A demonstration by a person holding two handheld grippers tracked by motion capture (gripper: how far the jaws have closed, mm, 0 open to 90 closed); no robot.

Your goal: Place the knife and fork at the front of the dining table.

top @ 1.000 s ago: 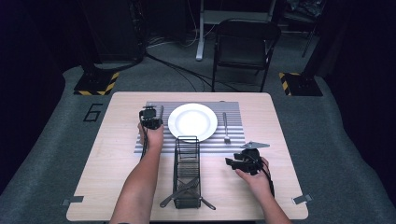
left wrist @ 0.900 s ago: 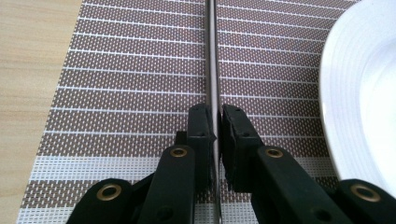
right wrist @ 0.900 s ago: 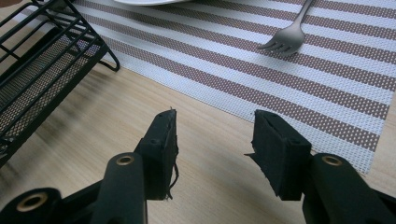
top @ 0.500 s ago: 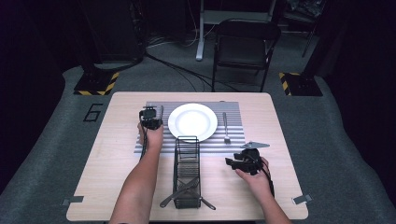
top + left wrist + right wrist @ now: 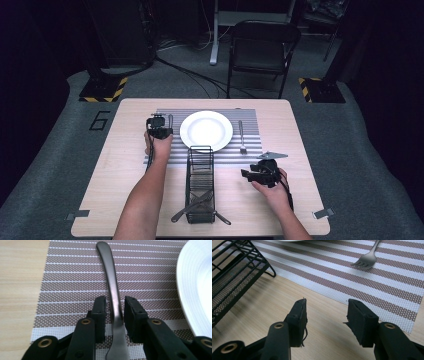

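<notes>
Releasing a dark utensil (image 5: pixel 113 290) onto the striped placemat (image 5: pixel 70 270) appears to be the step in hand — the left claw (image 5: pixel 114 312) has just been opening, and its pads now stand slightly apart on either side of the handle, which lies flat on the mat between them with a thin gap showing on each side. In the high view the left claw (image 5: pixel 159 129) sits at the left edge of the white plate (image 5: pixel 206 130), so the utensil is laid just left of the plate, handle running toward the far side; its working end is hidden under the claw, so I cannot tell whether it is a knife or a spoon. To do this well: widen the pads further before moving, then draw the claw straight up and back toward the near side, so neither pad drags the handle askew or nudges it against the plate rim. The fork (image 5: pixel 367 255) already lies on the mat right of the plate. The right claw (image 5: pixel 325 320) rests with its pads apart and nothing between them, over bare worktop (image 5: pixel 287 297) right of the black wire caddy (image 5: pixel 200 175) — more cutlery waits there.
</notes>
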